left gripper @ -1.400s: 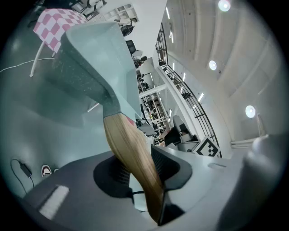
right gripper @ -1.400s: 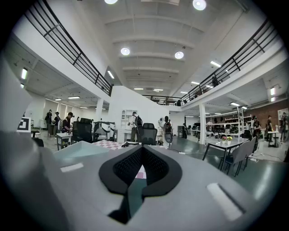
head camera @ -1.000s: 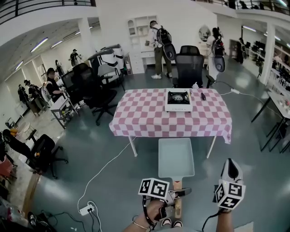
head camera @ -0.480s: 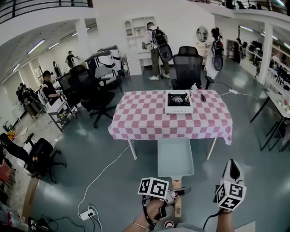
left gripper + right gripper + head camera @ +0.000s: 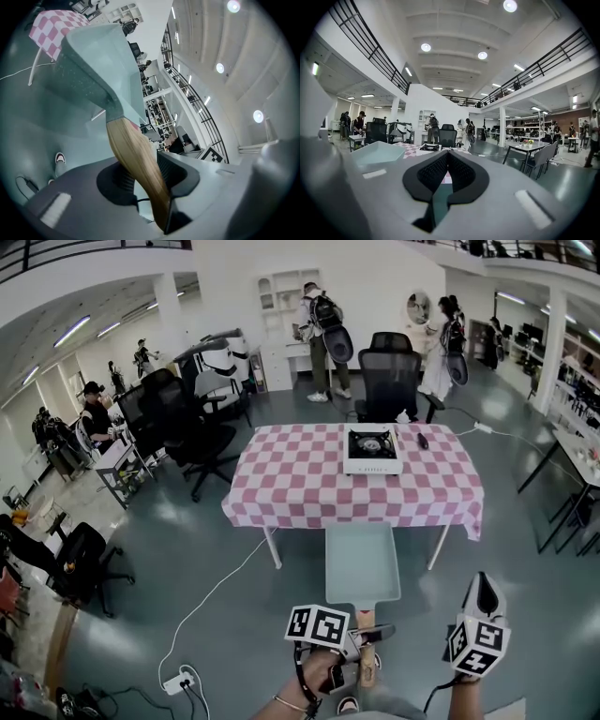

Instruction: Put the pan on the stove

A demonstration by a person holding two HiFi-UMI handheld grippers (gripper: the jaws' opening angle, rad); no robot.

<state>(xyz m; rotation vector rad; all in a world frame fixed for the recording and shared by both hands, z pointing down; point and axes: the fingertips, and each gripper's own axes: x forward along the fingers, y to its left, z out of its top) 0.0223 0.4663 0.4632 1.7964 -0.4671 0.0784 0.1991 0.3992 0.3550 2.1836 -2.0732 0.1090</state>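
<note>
A pale teal square pan [image 5: 362,563] hangs level over the floor in front of me, short of the table. Its wooden handle [image 5: 367,645] points back at me. My left gripper [image 5: 370,637] is shut on that handle; in the left gripper view the handle [image 5: 136,161] runs between the pads and the pan [image 5: 93,61] rises beyond. My right gripper [image 5: 480,592] hovers to the pan's right, shut and empty, pads [image 5: 459,171] together. The small stove [image 5: 371,448] sits at the far right of the pink checked table [image 5: 300,488].
A dark object [image 5: 421,440] lies next to the stove. Black office chairs [image 5: 391,381] stand behind and left of the table. A cable and power strip [image 5: 178,674] lie on the floor at left. People stand at the back; another table [image 5: 581,456] is on the right.
The pan stays in the left gripper's hold. The view has drifted slightly, with the table a touch nearer. Both grippers keep their places in the view.
</note>
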